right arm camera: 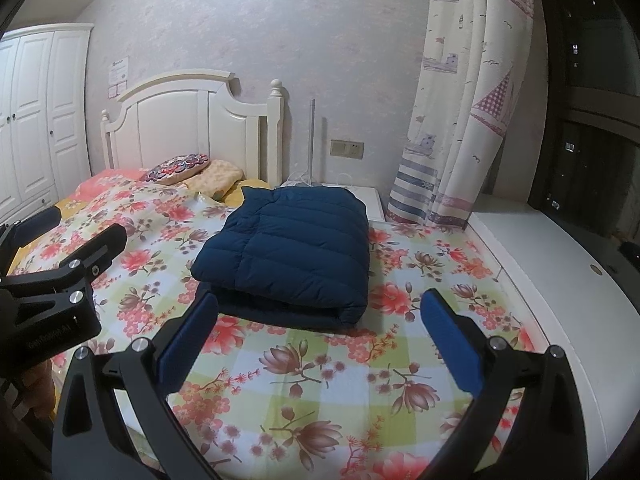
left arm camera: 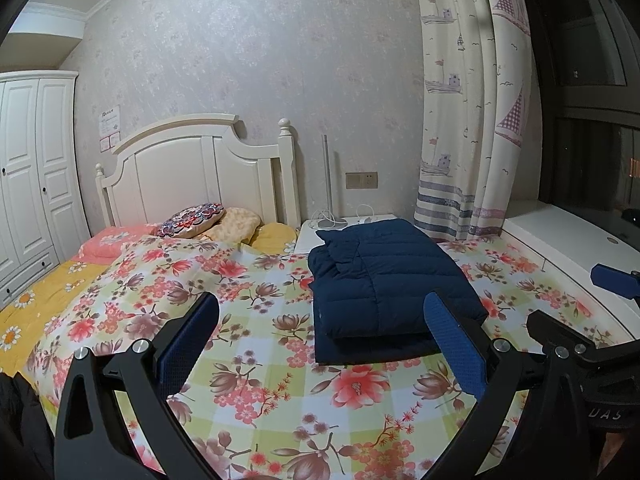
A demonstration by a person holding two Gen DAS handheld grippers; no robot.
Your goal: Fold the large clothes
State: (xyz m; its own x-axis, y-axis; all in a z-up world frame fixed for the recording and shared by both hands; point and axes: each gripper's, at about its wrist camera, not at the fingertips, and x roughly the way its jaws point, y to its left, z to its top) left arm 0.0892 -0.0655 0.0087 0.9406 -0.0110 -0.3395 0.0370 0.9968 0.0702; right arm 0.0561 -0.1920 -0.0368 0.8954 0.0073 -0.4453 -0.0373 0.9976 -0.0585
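A bed (right arm camera: 360, 380) is covered by a floral checked sheet. A folded navy padded jacket (right arm camera: 292, 256) is laid flat on it. Several pillows (left arm camera: 192, 222) are piled by the white headboard (left arm camera: 192, 168).

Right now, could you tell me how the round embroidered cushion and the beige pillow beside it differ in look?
The embroidered cushion is round with a dark, multicoloured pattern; the beige pillow is pale, faintly printed and lumpier. The cushion sits nearer the wardrobe side, propped up at a tilt; the pillow slumps nearer the nightstand side. Both rest at the headboard end.
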